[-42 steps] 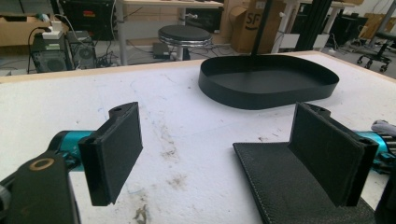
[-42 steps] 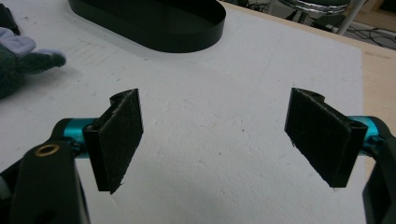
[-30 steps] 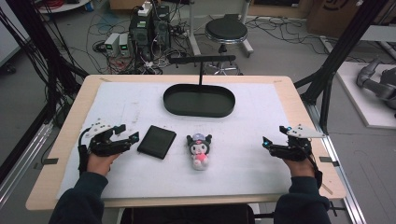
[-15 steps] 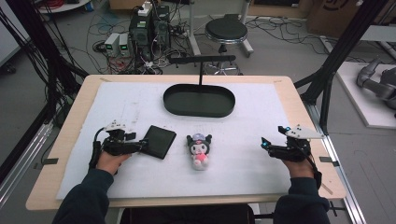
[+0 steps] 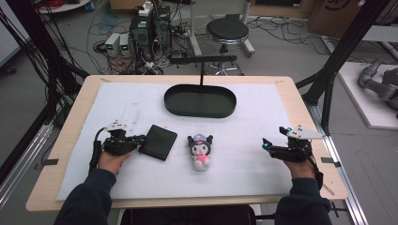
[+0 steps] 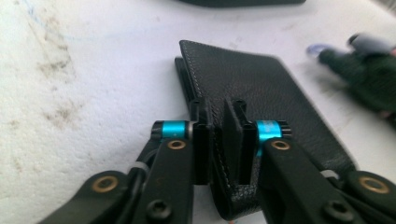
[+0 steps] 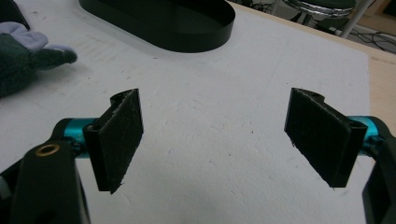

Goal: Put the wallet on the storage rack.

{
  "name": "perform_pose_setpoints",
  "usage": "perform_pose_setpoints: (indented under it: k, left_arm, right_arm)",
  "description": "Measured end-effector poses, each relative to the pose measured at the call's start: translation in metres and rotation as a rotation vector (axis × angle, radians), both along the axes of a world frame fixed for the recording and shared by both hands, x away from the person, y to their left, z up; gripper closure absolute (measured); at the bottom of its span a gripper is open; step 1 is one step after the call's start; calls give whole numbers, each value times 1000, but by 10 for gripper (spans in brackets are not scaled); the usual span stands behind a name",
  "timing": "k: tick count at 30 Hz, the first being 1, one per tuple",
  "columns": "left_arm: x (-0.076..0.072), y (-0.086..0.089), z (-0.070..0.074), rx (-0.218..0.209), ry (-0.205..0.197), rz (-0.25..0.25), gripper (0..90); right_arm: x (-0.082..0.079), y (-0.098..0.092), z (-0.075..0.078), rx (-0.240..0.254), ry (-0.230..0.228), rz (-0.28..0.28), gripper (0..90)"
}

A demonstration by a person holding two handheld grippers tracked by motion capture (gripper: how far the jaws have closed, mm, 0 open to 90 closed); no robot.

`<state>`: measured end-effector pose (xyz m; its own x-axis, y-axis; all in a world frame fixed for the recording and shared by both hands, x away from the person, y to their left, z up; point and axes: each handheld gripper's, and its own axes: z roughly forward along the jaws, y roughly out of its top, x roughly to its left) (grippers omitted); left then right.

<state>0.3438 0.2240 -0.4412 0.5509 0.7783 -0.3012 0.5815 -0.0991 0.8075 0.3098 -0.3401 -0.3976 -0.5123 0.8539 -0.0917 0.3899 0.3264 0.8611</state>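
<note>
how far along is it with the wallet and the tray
Done: the left gripper has just closed its jaws on the near edge of the black leather wallet. In hand: that grip only; the wallet lies on the white mat, not yet lifted. Left, probably: carrying it to the black oval tray, which holds nothing, then perhaps the plush toy. The right gripper is open on the mat, idle.

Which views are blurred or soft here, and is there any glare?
Left gripper view: the plush toy is smeared, the wallet softens toward its far end. Right gripper view: the pads are soft, the black tray is sharper. High view: even light, no glare.
</note>
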Motion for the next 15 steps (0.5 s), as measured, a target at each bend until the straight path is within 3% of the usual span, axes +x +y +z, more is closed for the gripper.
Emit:
perform_pose_setpoints:
  k: [3, 5, 8, 11, 15]
  left_arm:
    - [-3, 4, 7, -72, -43, -5, 858]
    - [-7, 8, 16, -90, -91, 0, 862]
    - [-12, 15, 32, -97, -171, 1, 864]
    - [-16, 21, 44, -95, -222, 10, 869]
    - [-19, 20, 48, -91, -230, -5, 870]
  right_arm:
    - [0, 0, 0, 0, 4, -4, 198]
    - [0, 0, -1, 0, 5, -5, 198]
    - [0, 0, -1, 2, 6, -6, 198]
    - [-1, 0, -1, -1, 9, -5, 198]
    - [0, 1, -1, -3, 11, -3, 198]
